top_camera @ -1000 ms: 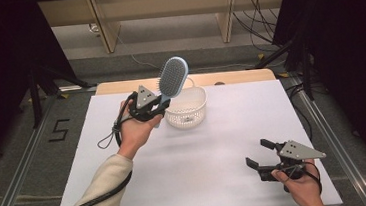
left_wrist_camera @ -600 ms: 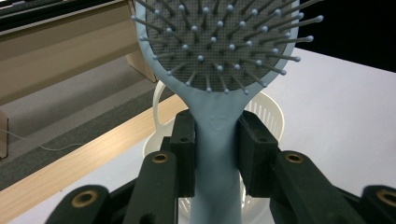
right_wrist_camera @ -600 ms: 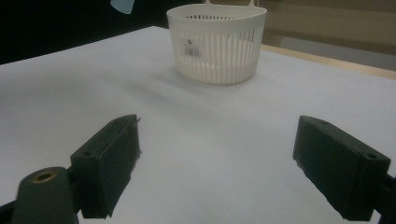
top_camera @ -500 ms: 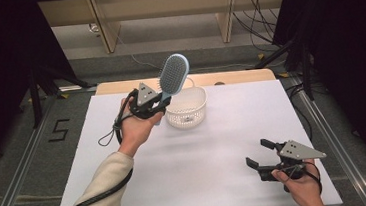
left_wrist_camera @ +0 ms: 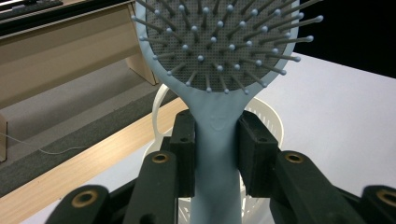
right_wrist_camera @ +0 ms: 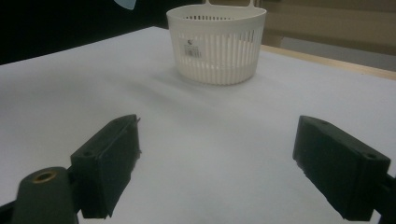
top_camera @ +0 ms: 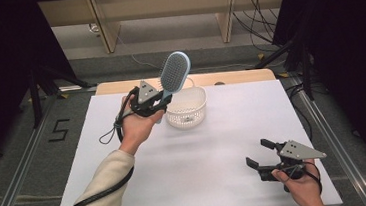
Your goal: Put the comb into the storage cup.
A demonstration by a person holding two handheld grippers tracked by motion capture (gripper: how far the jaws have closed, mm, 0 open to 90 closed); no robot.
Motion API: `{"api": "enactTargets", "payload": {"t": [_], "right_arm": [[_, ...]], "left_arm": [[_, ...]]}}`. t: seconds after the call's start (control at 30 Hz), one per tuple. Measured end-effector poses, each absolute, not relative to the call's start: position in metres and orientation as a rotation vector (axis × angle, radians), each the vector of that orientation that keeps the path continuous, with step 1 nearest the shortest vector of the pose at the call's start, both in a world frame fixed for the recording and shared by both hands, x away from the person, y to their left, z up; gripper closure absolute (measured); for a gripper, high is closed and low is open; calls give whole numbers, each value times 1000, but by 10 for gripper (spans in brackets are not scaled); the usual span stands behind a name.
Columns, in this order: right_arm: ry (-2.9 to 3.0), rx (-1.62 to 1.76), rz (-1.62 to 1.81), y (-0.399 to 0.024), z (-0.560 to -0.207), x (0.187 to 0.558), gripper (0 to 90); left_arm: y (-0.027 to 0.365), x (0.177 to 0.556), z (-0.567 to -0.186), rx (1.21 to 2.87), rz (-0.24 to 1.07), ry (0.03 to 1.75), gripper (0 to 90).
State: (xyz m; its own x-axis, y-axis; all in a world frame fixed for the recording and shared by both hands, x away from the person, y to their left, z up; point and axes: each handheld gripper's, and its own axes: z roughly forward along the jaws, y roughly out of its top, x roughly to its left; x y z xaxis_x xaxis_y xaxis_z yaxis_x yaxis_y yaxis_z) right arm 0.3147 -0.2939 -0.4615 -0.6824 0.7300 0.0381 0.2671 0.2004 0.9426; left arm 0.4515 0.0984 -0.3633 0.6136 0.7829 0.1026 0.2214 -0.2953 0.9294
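Note:
A light blue hairbrush (top_camera: 173, 72) with grey bristles stands tilted in the air, head up, above the left rim of a white slatted basket (top_camera: 187, 107). My left gripper (top_camera: 160, 102) is shut on its handle; in the left gripper view the handle (left_wrist_camera: 215, 158) is pinched between both pads (left_wrist_camera: 187, 154), bristles facing the camera. My right gripper (top_camera: 259, 155) rests low over the white table's front right, jaws wide open with nothing between them (right_wrist_camera: 217, 158). The basket (right_wrist_camera: 217, 44) stands ahead of it.
The white table top (top_camera: 215, 150) ends in a wooden strip (top_camera: 239, 76) at the back. Metal rails (top_camera: 324, 136) run along both sides. A floor marking "5" (top_camera: 59, 130) lies to the left. A cable (top_camera: 111, 134) trails from the left gripper.

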Motion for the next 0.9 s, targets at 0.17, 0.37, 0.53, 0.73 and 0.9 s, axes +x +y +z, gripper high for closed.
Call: {"api": "enactTargets", "payload": {"t": [0.17, 0.37, 0.53, 0.73, 0.9], "right_arm": [[2062, 929, 1486, -294, -462, 315, 154], [2062, 926, 1486, -294, -461, 315, 154], [2062, 926, 1486, -294, -462, 315, 154], [2062, 930, 1487, -294, -461, 315, 154], [2061, 930, 1488, -294, -461, 315, 154]], "left_arm": [[98, 453, -362, 1826, 693, 809, 698], [97, 454, -361, 1825, 696, 809, 698], [96, 455, -360, 1825, 695, 811, 698], [96, 456, -359, 1816, 691, 814, 698], [96, 457, -358, 1813, 692, 814, 698]]}}
